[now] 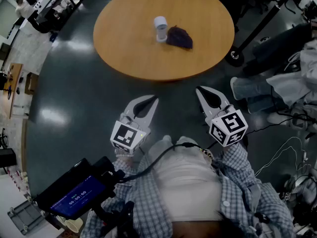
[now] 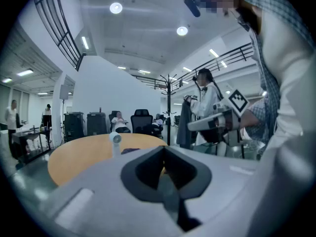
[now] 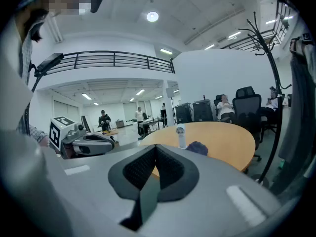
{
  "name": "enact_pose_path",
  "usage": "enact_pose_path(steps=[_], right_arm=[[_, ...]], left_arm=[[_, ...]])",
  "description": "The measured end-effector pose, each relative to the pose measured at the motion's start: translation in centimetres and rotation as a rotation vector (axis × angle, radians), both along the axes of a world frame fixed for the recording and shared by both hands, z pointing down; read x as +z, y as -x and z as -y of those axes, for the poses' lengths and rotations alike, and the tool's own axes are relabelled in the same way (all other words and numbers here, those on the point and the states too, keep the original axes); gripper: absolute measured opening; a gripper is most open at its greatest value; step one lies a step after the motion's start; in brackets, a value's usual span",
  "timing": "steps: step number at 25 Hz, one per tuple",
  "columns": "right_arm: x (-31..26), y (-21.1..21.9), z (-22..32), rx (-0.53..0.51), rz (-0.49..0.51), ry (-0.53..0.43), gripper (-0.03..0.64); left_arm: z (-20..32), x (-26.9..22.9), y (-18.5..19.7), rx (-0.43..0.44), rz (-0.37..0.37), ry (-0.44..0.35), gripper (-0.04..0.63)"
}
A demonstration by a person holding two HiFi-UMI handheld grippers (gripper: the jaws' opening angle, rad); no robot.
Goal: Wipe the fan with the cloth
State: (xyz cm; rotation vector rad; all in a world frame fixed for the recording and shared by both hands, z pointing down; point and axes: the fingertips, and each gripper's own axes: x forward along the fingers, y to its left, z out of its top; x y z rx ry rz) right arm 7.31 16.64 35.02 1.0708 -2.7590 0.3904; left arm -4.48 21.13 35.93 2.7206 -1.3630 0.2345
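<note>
Your left gripper [image 1: 152,101]: lower centre-left of the head view, jaws clenched on nothing.
Your right gripper [image 1: 200,90]: just right of it, jaws pressed together too, empty.
Table [image 1: 124,48]: round, wooden, upper centre, well apart from both your grippers.
Fan [image 1: 160,29]: small, white, upright near the table's middle.
Cloth [image 1: 179,36]: dark, bunched, just right of the Fan; you can't tell whether they touch.

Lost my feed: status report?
Left tool and right tool shut, empty, short of round wooden table. Small white fan upright, dark purple cloth beside it. Path clear.
</note>
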Motion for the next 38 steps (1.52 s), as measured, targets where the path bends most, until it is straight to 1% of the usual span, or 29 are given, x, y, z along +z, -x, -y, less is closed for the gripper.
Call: enact_pose_path(steps=[3, 6, 12, 20, 24, 26, 30, 33, 36, 38], right_arm=[[-0.2, -0.1, 0.0, 0.0, 0.001, 0.001, 0.003], [-0.2, -0.1, 0.0, 0.002, 0.001, 0.002, 0.003], [-0.2, -0.2, 0.1, 0.007, 0.007, 0.005, 0.003], [0.0, -1.6, 0.0, 0.025, 0.033, 0.02, 0.003], [0.0, -2.7, -0.1, 0.023, 0.037, 0.027, 0.003], [0.6, -3.2, 0.4, 0.017, 0.037, 0.033, 0.003], [2.1, -3.8, 2.4, 0.001, 0.034, 0.032, 0.003], [1.7, -4.8, 1.4, 0.007, 0.032, 0.029, 0.003], [1.3, -6.2, -0.5, 0.02, 0.028, 0.03, 0.003], [1.3, -7.1, -0.7, 0.029, 0.027, 0.03, 0.003]], left_arm=[[0.1, -0.2, 0.0, -0.003, 0.005, -0.009, 0.0], [0.1, -0.6, -0.2, -0.004, 0.001, 0.005, 0.0], [0.2, -0.6, -0.1, -0.008, 0.002, 0.008, 0.0], [0.0, -0.8, -0.7, -0.028, -0.006, 0.002, 0.0], [0.1, -1.5, -1.2, -0.053, -0.033, -0.018, 0.0], [0.3, -1.2, -1.6, -0.058, -0.041, -0.022, 0.0], [2.0, 0.0, -1.9, -0.069, -0.031, -0.027, 0.0], [1.3, -0.9, -2.3, -0.088, -0.035, -0.032, 0.0], [-0.4, -1.4, -3.0, -0.085, -0.038, -0.045, 0.0], [-0.7, -1.3, -3.6, -0.08, -0.04, -0.048, 0.0]])
